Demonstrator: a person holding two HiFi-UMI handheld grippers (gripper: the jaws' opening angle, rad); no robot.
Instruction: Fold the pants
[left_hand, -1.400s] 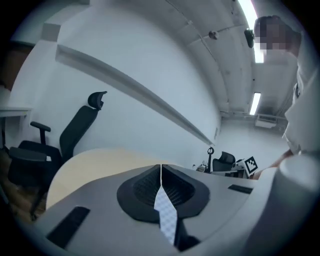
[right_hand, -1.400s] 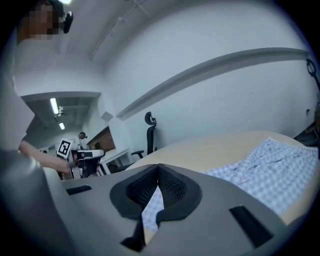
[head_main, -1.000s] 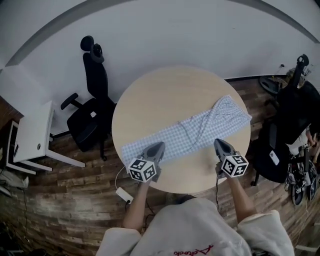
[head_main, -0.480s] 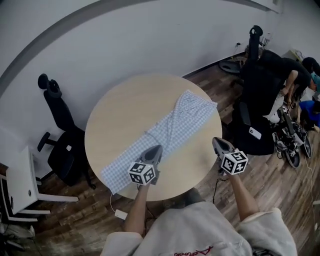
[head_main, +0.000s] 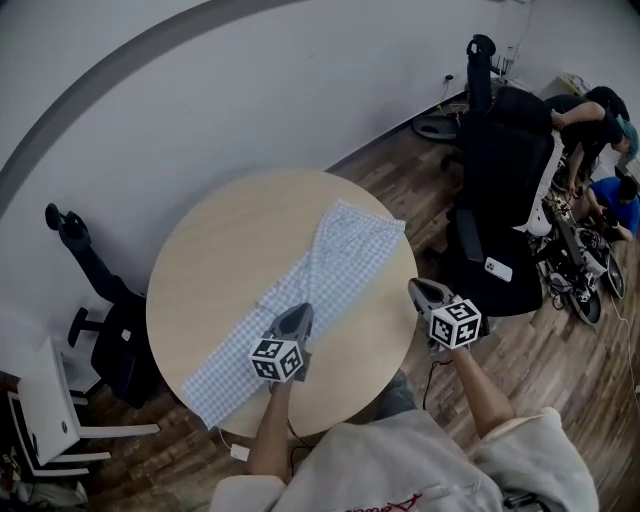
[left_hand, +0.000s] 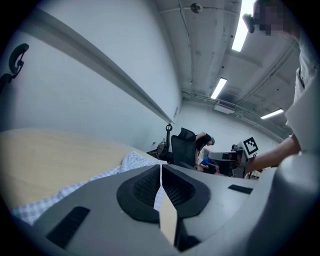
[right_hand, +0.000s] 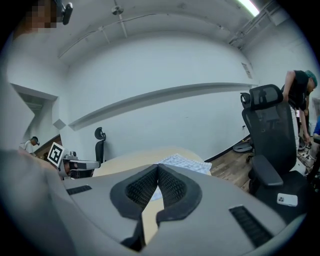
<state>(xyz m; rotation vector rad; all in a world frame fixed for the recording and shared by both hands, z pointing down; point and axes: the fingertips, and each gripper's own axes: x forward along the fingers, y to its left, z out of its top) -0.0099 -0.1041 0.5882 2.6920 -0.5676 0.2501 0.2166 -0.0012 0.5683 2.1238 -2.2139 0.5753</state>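
Head view: pants run diagonally across my bench; left tool hovers over them, right tool off-edge, both clenched empty.

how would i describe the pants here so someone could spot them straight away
Find the round pale-wood table standing near the white wall. The pants are the long strip of cloth lying flat across it on a diagonal, from the near-left edge toward the far right. They are the only cloth on the tabletop, in a fine pale check against plain wood.
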